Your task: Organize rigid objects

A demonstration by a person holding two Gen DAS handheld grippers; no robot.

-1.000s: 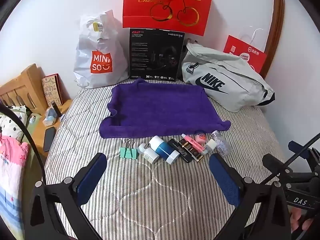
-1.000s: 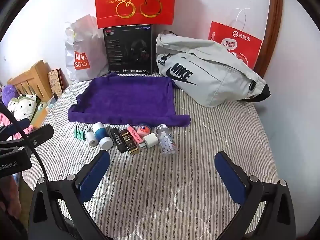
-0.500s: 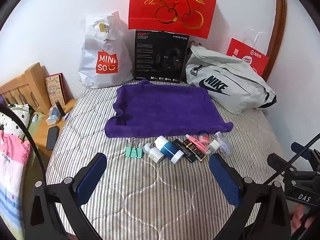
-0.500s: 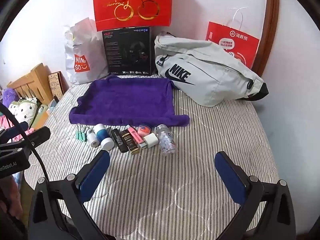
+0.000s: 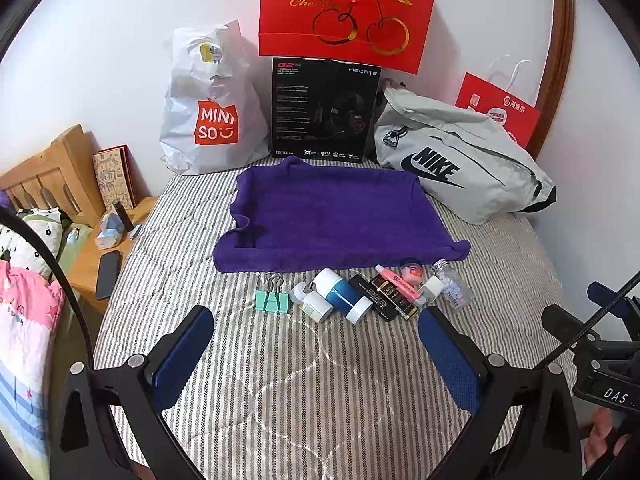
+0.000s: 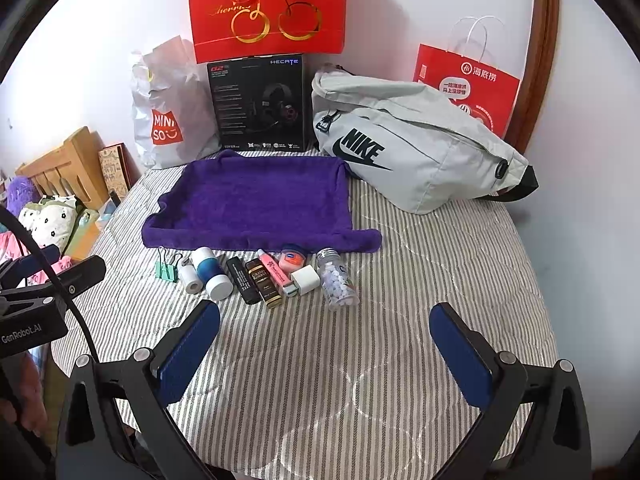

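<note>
A row of small items lies on the striped bed just in front of a purple towel (image 5: 336, 216) (image 6: 256, 204): green binder clips (image 5: 272, 300) (image 6: 166, 270), a small white bottle (image 5: 314, 304), a blue-and-white bottle (image 5: 344, 294) (image 6: 212, 274), two dark tubes (image 6: 262, 282), a pink tube (image 5: 400, 284), a round pink tin (image 6: 293, 258), a white cube (image 6: 306, 279) and a clear pill bottle (image 5: 454, 290) (image 6: 338, 280). My left gripper (image 5: 316, 328) is open and empty, just short of the row. My right gripper (image 6: 326, 322) is open and empty too.
At the back stand a white Miniso bag (image 5: 208, 112), a black headset box (image 5: 324, 108), a red gift bag (image 5: 344, 8), a grey Nike bag (image 6: 412, 144) and a red paper bag (image 6: 468, 88). A wooden nightstand with a phone (image 5: 108, 274) is at the left.
Both cameras have pulled back and tilted a little, so the row of items sits slightly farther away. Both grippers stay open and nothing on the bed has moved.
</note>
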